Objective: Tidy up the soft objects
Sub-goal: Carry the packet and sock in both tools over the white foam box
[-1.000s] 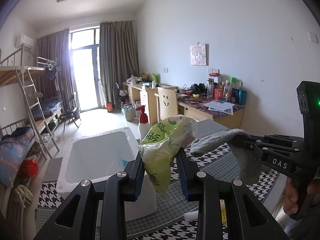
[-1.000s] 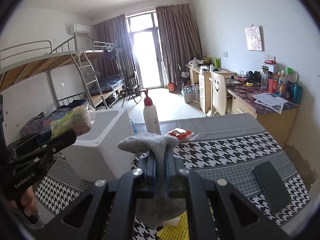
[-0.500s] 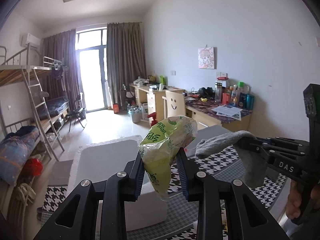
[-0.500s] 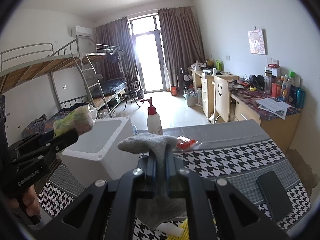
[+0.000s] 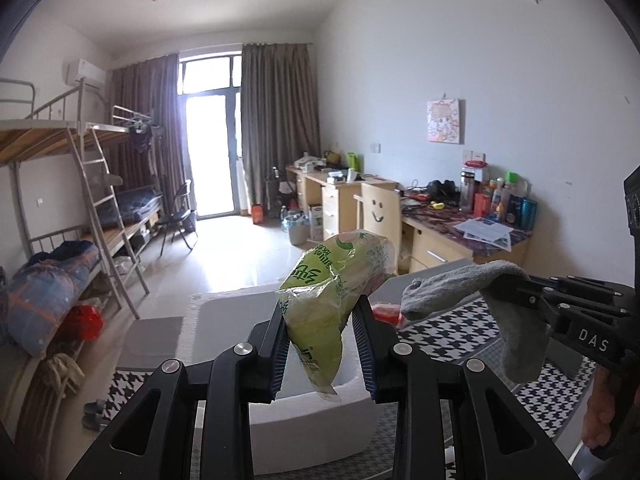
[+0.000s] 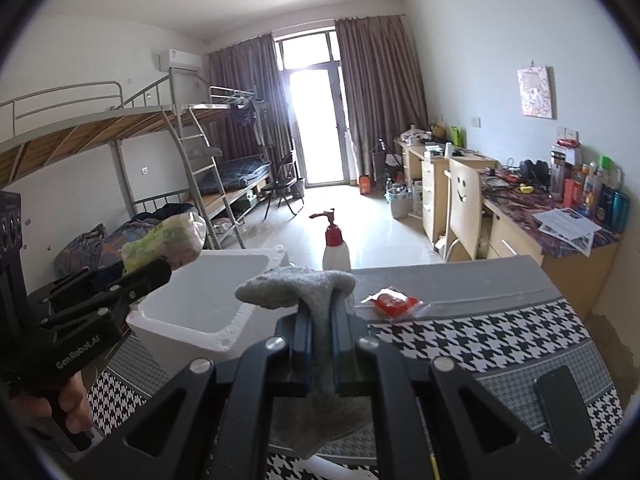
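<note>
Clamping a green plastic packet [image 5: 320,300], the left gripper [image 5: 322,344] holds it upright between its blue pads, jaws partly closed on the crinkled wrap, the packet's top leaning toward one o'clock and its tail hanging down below the pads. In the right wrist view the same packet [image 6: 168,236] shows at nine o'clock, sticking out of the left gripper [image 6: 148,270] above the near left corner of the white foam box [image 6: 208,320].

The right gripper [image 6: 322,320] is squeezed narrow on a grey sock [image 6: 296,288]: the sock's toe end flops over the fingertips toward eleven o'clock, and the rest hangs down between the jaws toward six. From the left wrist view the sock [image 5: 460,292] drapes over the right gripper [image 5: 516,292] at three o'clock, with a person's hand [image 5: 600,412] gripping the handle at four.

The foam box [image 5: 312,408] sits open on the table [image 6: 500,328], which wears a black-and-white houndstooth cloth with a grey border. Just beyond the box, at twelve o'clock from the right gripper, stands a white pump bottle [image 6: 336,248] with a red top. A small red packet [image 6: 394,302] lies on the cloth at one o'clock, near the bottle but apart from it. A dark phone [image 6: 564,408] lies flat at four o'clock near the table's near edge.
</note>
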Demonstrator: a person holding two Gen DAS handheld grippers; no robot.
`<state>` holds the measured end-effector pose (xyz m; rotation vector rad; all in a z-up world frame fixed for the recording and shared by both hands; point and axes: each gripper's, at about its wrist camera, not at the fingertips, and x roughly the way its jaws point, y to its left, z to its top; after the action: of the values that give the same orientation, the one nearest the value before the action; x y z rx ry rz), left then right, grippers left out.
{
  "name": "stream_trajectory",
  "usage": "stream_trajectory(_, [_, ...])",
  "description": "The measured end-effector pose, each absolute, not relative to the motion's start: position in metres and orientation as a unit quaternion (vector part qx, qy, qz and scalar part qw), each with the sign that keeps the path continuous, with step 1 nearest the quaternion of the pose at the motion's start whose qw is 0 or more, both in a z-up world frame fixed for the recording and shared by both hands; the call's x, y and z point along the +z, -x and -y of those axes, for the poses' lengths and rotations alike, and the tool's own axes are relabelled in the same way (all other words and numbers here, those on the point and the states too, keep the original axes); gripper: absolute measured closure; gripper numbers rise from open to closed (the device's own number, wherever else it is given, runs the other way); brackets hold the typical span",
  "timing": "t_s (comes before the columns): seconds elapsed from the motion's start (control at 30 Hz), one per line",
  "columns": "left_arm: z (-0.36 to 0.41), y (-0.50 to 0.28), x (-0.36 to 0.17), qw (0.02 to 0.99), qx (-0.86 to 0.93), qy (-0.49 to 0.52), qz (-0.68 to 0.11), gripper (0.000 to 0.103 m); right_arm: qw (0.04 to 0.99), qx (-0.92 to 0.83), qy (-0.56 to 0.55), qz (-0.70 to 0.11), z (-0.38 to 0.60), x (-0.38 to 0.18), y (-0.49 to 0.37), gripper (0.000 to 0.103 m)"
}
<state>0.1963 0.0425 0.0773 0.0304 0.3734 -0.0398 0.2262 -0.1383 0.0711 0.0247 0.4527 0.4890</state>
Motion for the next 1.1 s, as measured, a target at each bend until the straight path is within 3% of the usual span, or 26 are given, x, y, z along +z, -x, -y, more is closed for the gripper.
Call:
stream_trajectory(0.97, [-0.077,-0.235,0.054,0.972,0.019,-0.002,-0.235,0.070,0.930,0.277,0.011,-0.241,0.078,0.077,-0.245,0.093])
stream_trajectory(1.1, [-0.080,-0.241,0.046,0.969,0.016,-0.003,-0.247,0.064,0.931,0.273,0.013,-0.244,0.076,0.074,-0.245,0.093])
